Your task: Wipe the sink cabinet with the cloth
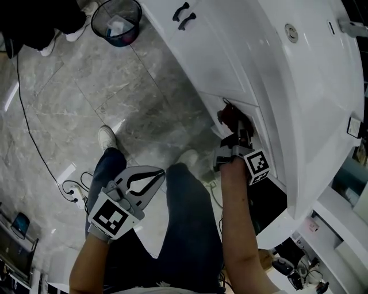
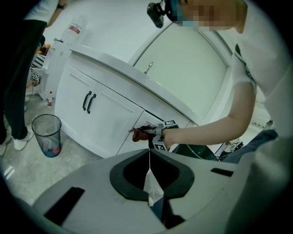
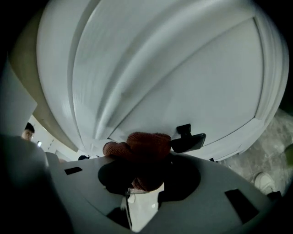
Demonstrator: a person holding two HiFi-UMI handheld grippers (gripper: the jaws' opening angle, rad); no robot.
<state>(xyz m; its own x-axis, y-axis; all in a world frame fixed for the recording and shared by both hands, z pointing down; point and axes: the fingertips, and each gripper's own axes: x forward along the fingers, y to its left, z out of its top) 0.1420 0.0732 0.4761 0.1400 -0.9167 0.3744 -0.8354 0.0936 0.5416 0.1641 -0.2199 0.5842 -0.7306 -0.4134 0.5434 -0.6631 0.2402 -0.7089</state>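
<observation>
The white sink cabinet [image 1: 230,51] fills the upper right of the head view. My right gripper [image 1: 234,125] is shut on a dark red cloth [image 1: 229,115] and presses it against a cabinet door panel. In the right gripper view the cloth [image 3: 147,145] bulges out between the jaws of the right gripper [image 3: 146,161], right beside a black door handle [image 3: 188,140]. My left gripper [image 1: 156,175] hangs shut and empty over the person's leg, away from the cabinet. The left gripper view shows the left gripper [image 2: 149,154] with its jaws meeting, and the cloth [image 2: 138,134] far ahead.
A mesh waste bin [image 1: 117,22] stands on the marble floor by the cabinet's far end. Two black handles [image 1: 183,14] sit on the doors there. A black cable [image 1: 34,143] runs across the floor at left. A second person's legs [image 2: 13,91] stand near the bin [image 2: 46,135].
</observation>
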